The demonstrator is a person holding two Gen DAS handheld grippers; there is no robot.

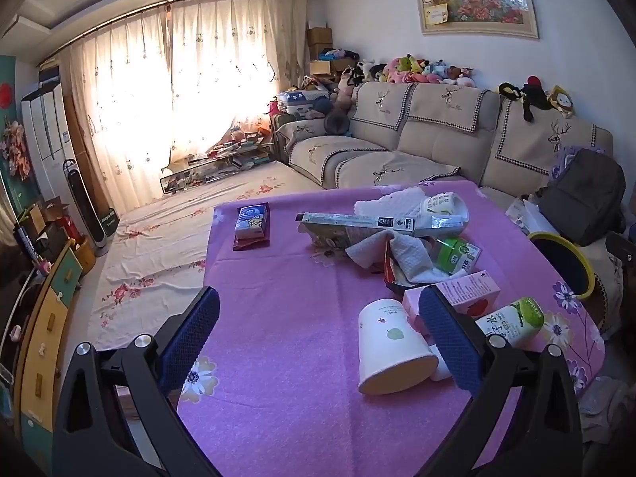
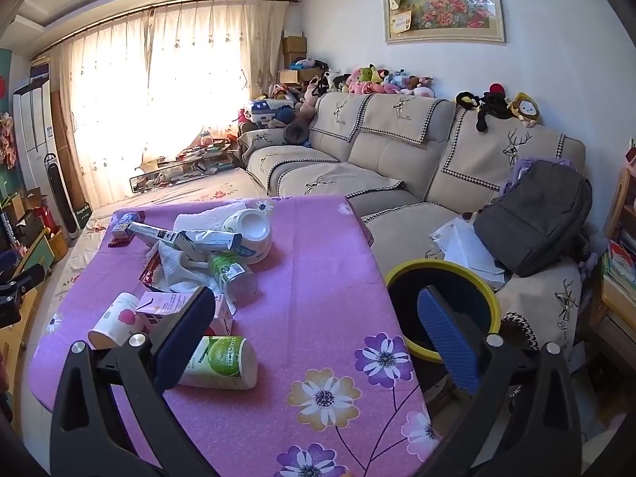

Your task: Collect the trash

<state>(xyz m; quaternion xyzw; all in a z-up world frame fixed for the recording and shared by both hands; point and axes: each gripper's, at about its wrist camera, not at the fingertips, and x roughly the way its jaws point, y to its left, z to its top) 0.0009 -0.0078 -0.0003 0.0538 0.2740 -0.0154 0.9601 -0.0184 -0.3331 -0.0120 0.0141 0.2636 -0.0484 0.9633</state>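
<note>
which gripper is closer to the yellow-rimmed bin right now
Right. The right gripper hangs open with the bin just beyond its right finger; the left gripper sits open over the table, the bin far right.

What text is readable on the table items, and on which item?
"子水": lying green-label bottle, left wrist view, partial.
"35ml": same bottle, right wrist view, partial.
Pink carton: small print, too blurred.
Long grey box: marks too small to read.
White paper cup: print too small.
Tipped cup at the back: characters blurred.
</note>
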